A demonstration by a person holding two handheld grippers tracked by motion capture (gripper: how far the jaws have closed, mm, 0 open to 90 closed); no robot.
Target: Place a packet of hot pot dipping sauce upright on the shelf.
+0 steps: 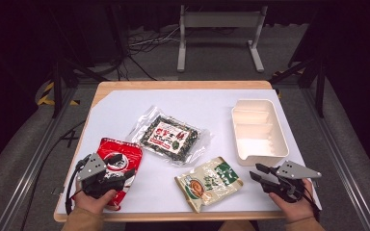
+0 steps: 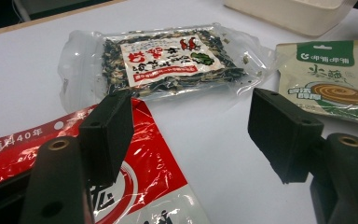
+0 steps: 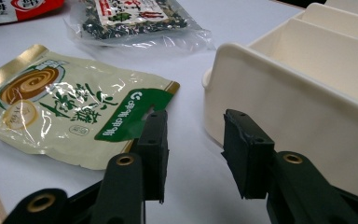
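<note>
Because the left hand-held gripper is held low over it with the jaws spread wide and nothing between them, the red packet is taken as the thing in hand; it lies flat at about 8 o'clock on the desk, one jaw above its upper edge, contact not discernible. Its long axis runs roughly from 12 to 6 o'clock, tilted slightly toward 1, the rounded top pointing away from the person. Toward 2 o'clock from it the clear seaweed bag is laid slantwise, and at 4 o'clock the green-and-cream pouch is laid with its green header toward 2 o'clock. The right hand-held gripper is kept moderately open and empty at 5 o'clock, just below the cream divided tray, presumably kept clear for receiving the 3 packets.
</note>
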